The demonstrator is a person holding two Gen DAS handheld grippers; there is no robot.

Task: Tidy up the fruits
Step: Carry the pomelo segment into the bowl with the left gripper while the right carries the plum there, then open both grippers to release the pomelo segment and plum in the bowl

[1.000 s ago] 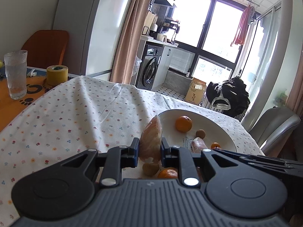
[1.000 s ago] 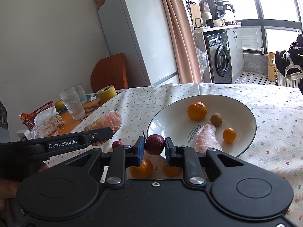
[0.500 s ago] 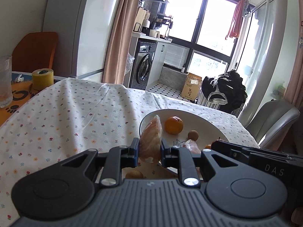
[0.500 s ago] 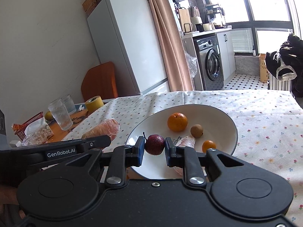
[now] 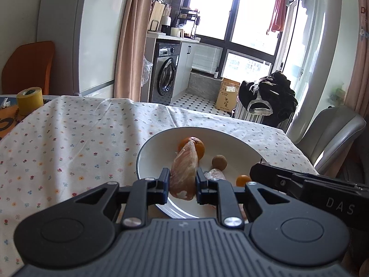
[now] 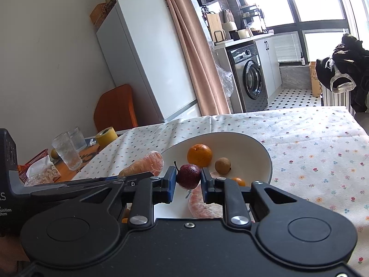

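While both grippers hang over the white plate (image 5: 147, 152), the left gripper (image 5: 182, 182) clamps a wrapped pomelo segment (image 5: 184, 170), its long axis pointing forward toward the orange (image 5: 199, 146). The right gripper (image 6: 188, 180) pinches a dark red fruit (image 6: 188, 176) above the plate's near side. Each load sits directly over the plate, so release probably needs only lowering.

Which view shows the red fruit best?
Right wrist: the red fruit sits unobstructed between the right tongs, stem visible, over the plate. The left wrist view doesn't show it.
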